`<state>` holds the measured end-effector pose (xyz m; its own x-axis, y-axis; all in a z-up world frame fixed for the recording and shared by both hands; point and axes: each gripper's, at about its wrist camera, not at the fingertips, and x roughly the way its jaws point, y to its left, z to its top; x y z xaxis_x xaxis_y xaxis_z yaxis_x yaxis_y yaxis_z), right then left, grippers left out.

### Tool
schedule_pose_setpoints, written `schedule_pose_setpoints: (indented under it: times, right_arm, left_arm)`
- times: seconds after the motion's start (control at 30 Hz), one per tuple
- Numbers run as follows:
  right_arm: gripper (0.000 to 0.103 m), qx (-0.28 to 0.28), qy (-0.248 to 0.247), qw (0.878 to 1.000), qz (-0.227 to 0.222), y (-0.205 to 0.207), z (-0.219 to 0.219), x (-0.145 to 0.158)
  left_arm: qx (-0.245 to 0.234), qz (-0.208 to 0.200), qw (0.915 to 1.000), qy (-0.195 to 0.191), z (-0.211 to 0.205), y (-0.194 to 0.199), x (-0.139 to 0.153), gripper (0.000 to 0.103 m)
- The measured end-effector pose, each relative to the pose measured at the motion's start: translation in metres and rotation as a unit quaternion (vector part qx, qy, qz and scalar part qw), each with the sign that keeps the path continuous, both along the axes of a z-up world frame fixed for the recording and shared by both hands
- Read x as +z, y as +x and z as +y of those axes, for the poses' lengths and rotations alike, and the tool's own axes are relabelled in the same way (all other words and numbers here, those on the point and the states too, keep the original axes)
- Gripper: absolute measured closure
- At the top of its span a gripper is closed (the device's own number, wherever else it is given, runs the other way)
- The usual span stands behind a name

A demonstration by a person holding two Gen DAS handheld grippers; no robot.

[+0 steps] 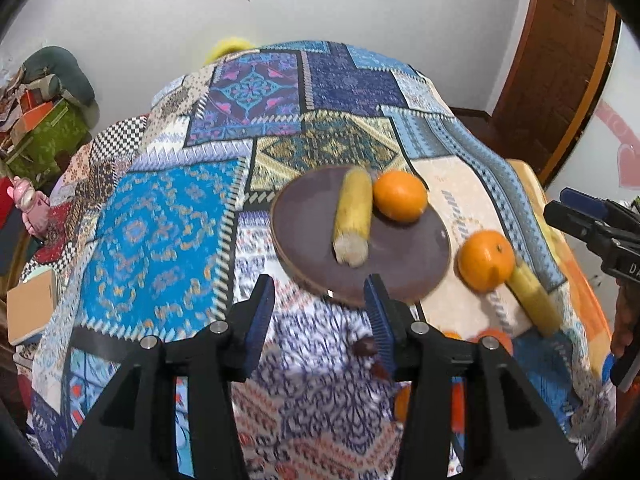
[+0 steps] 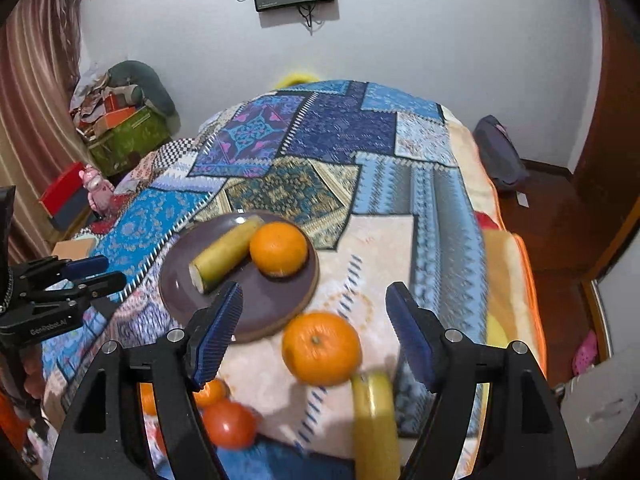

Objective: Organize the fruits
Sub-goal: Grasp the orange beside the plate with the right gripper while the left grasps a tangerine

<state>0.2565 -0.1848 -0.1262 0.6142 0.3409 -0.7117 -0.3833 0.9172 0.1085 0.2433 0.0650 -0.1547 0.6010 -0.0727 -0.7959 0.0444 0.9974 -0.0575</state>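
A dark purple plate (image 1: 404,276) (image 2: 276,300) lies on the patterned blanket and holds a corn cob (image 1: 353,216) (image 2: 224,254) and an orange (image 1: 400,196) (image 2: 279,249). A second orange (image 1: 486,261) (image 2: 321,348) and a second corn cob (image 1: 534,300) (image 2: 374,416) lie on the blanket right of the plate. My left gripper (image 1: 320,316) is open and empty, just in front of the plate. My right gripper (image 2: 316,332) is open and empty, with the second orange between its fingers' lines.
A tomato (image 2: 230,424) and small oranges (image 2: 210,394) lie near the blanket's front edge. Two small dark fruits (image 1: 366,348) lie by my left gripper's right finger. Boxes and clutter (image 2: 120,128) stand at the far left. A wooden door (image 1: 560,64) is at the right.
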Motion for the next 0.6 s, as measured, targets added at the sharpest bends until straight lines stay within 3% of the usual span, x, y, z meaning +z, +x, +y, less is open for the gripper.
schedule_pose_setpoints:
  times: [0.33,0.6]
  right_arm:
    - [0.027,-0.005,-0.010,0.999,0.034,-0.016,-0.016,-0.033]
    - [0.027,0.000,-0.024,0.998,0.066,0.007,-0.006,-0.063]
  left_arm:
    - [-0.012,0.039,0.9991,-0.011,-0.015,-0.023,-0.034,0.055]
    - [0.000,0.059,0.9978,-0.032,-0.014,-0.010,-0.051,0.055]
